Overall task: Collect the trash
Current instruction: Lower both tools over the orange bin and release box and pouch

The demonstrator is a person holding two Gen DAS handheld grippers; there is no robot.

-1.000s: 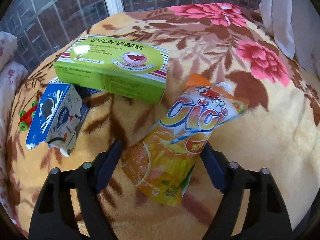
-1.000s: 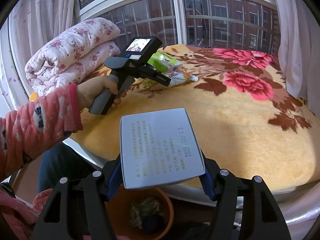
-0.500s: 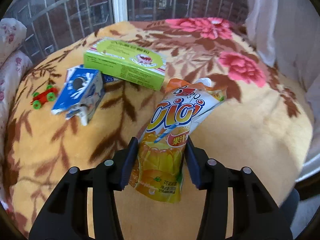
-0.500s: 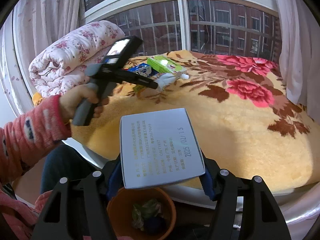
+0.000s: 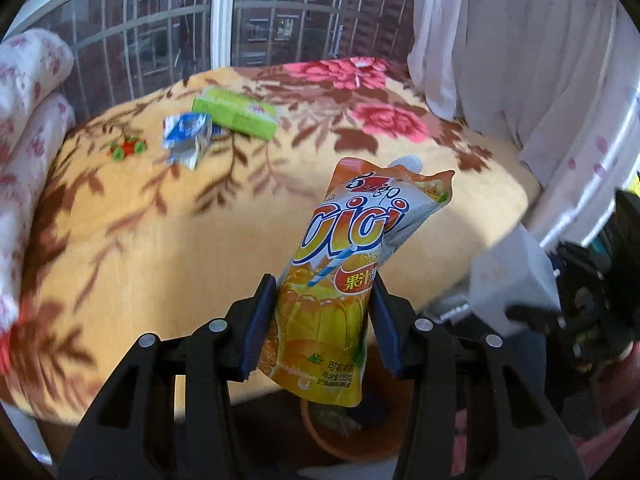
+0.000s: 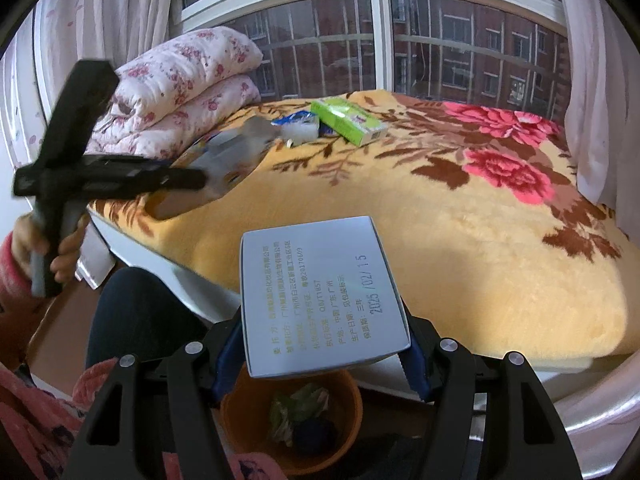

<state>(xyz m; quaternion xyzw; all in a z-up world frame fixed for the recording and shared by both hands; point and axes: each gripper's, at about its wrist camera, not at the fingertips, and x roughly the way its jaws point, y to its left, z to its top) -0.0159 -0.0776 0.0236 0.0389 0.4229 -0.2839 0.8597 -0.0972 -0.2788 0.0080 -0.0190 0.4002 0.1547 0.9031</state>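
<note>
Blue-padded fingers (image 6: 228, 364) of the right gripper (image 6: 324, 360) were clamped on the flanks of a grey box (image 6: 320, 296), which hung directly above the orange bin (image 6: 348, 444). The left gripper (image 5: 320, 324) pinched a juice pouch (image 5: 352, 264) by its lower half, long axis pointing up and away, with the bin's rim just below it.

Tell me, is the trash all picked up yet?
Not yet. Some trash already lies in the orange bin. The left gripper holds the juice pouch and the right gripper holds a grey box above the bin. The green box and blue carton remain on the blanket.
</note>
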